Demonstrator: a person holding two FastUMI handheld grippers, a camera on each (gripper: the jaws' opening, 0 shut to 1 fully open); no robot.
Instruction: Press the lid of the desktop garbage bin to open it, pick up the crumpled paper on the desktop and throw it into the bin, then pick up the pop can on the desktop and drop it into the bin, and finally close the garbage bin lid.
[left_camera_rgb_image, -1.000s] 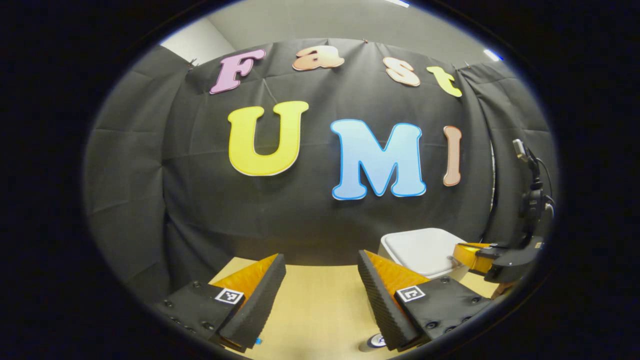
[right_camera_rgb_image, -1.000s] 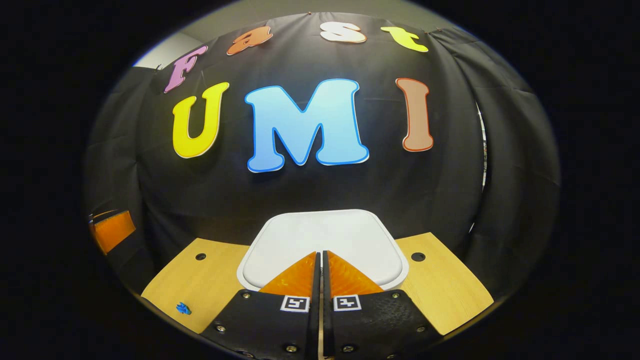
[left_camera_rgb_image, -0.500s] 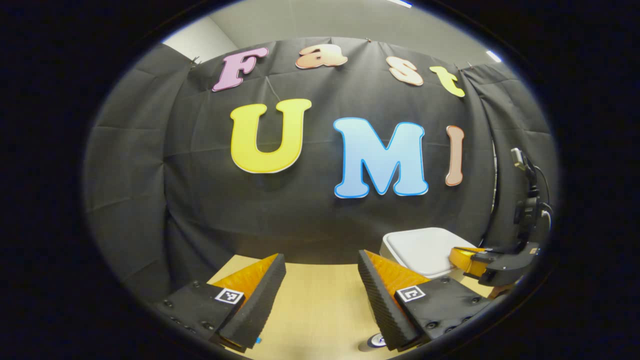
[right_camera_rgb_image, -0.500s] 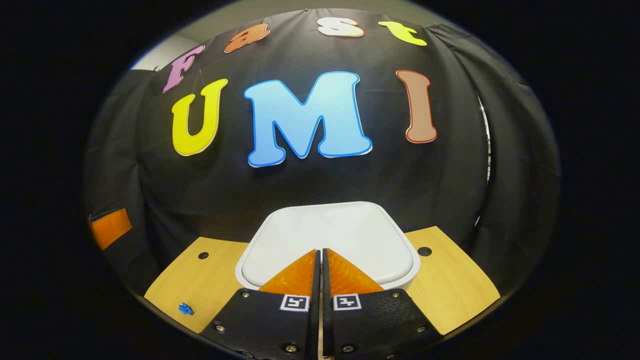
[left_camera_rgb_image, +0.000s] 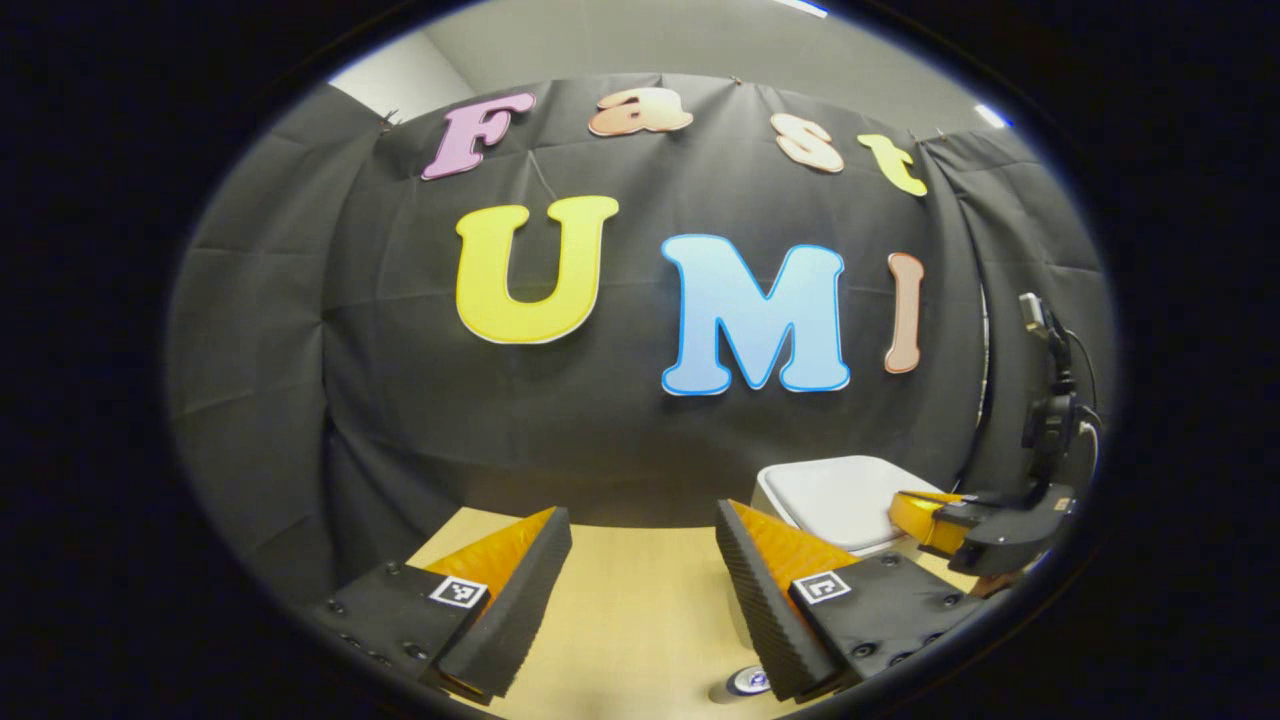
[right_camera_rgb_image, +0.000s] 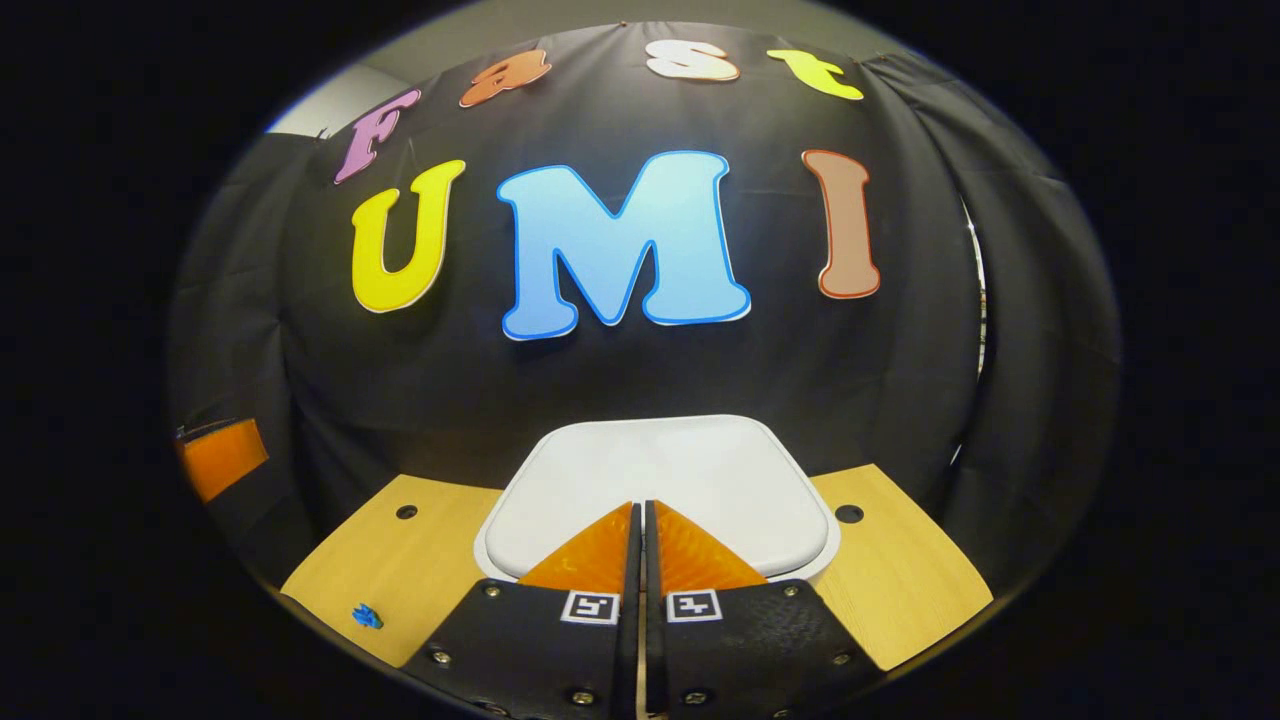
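Up close, right tongs (right_camera_rgb_image: 640, 510) pressed together over bin lid (right_camera_rgb_image: 660, 480); left tongs (left_camera_rgb_image: 640, 545) spread, empty.

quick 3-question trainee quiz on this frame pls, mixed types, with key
1. True or false: the right gripper has its fingers closed together over the white bin lid.
2. The left gripper is: A) open above the wooden desktop, B) shut on crumpled paper, C) shut on the bin lid.
3. Fill in: the bin lid is ___ (open/closed).

Key: 1 true; 2 A; 3 closed.
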